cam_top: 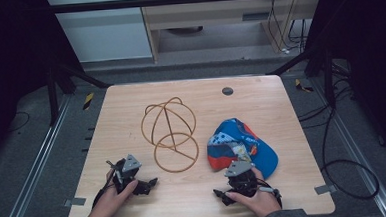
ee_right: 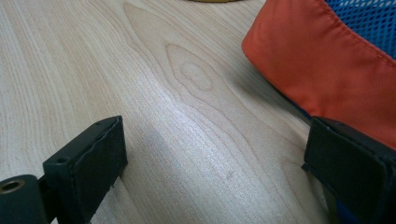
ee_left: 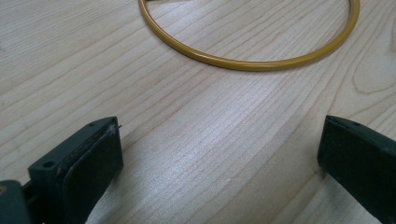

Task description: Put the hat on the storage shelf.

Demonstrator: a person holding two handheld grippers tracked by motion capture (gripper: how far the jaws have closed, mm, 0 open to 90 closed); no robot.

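A golden wire hat frame (cam_top: 170,131) stands at the middle of the wooden table (cam_top: 260,97); its base ring (ee_left: 252,56) lies just ahead of my left gripper. A blue cap with an orange brim (cam_top: 239,145) lies to the right of the frame. My left gripper (cam_top: 140,177) (ee_left: 219,158) rests low near the front left edge, open, with bare wood between its jaws. My right gripper (cam_top: 233,182) (ee_right: 215,158) sits at the cap's near edge, open and wide. The orange brim (ee_right: 327,65) lies just beyond its right jaw, and I cannot tell whether they touch.
A small dark round disc (cam_top: 227,91) is set in the table near its far edge. Black frame posts and cables stand around the table on the grey floor. A person's hands (cam_top: 110,200) come in from the bottom edge.
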